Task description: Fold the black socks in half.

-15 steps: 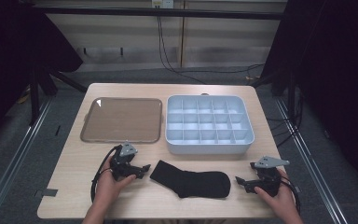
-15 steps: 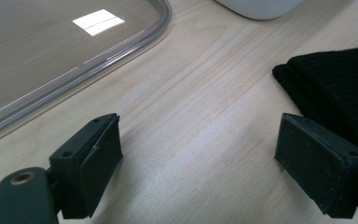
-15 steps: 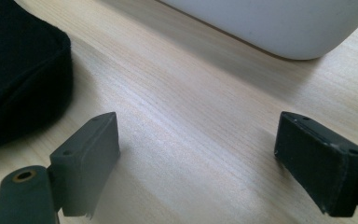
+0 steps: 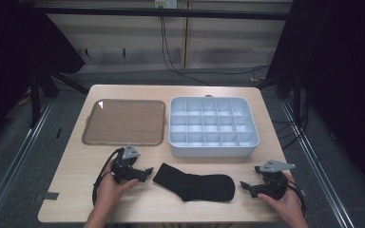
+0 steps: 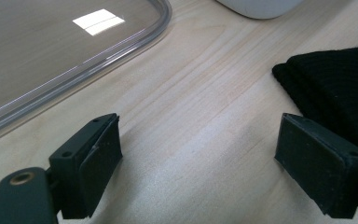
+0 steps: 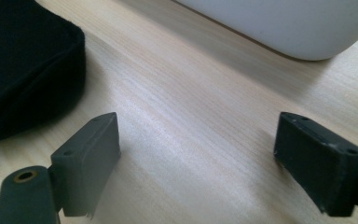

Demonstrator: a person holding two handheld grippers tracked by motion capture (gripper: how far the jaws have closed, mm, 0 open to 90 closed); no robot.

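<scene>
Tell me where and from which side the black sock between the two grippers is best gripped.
Probably at its two ends. The sock lies flat, lengthwise across the table, cuff toward the left gripper, toe toward the right gripper. Both are open and level with it, so each could slide in sideways along the wood and pinch the thick end edge nearest to it.

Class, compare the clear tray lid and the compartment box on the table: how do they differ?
The tray lid is flat, see-through and undivided; the compartment box is opaque pale blue-grey, deeper, and split into a grid of cells. The lid lies left, the box right. Both are rounded rectangles resting apart on the wooden table.
</scene>
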